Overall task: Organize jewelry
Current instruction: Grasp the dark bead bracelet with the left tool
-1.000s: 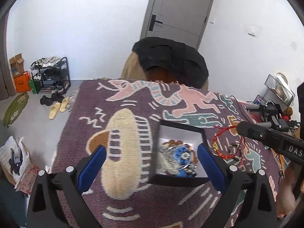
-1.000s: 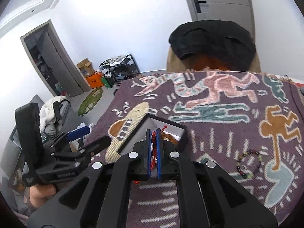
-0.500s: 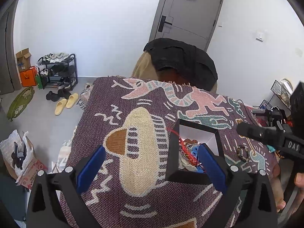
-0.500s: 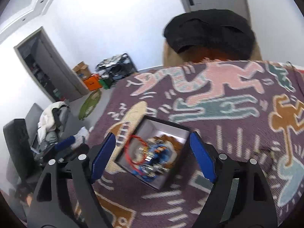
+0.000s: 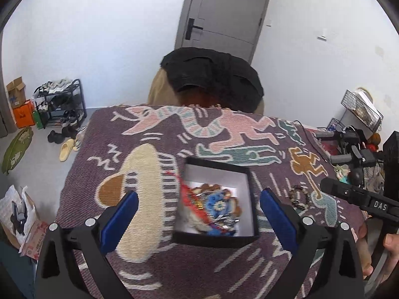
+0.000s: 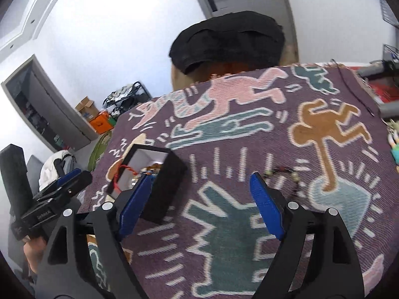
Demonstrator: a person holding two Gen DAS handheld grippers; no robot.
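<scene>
On the patterned woven cloth, left wrist view: one black jewelry box, white-lined, open-topped, lying between the two blue pads of the left gripper. Fingers spread wide, not touching the box. Contents: a heap of mixed jewelry, blue and brown pieces, blurred; one red cord bracelet draped over the box's left wall. One dark beaded bracelet on the cloth just right of the box. Right gripper's black body at the right edge, with a hand under it. Far side: a chair with a black garment; a grey door; a shoe rack far left.

Right wrist view: right gripper, fingers spread wide, nothing between them but cloth. Box to the left, its near corner beside the left pad; red cord over its rim. Beaded bracelet beyond the right pad, partly hidden. Left gripper at the left edge.
</scene>
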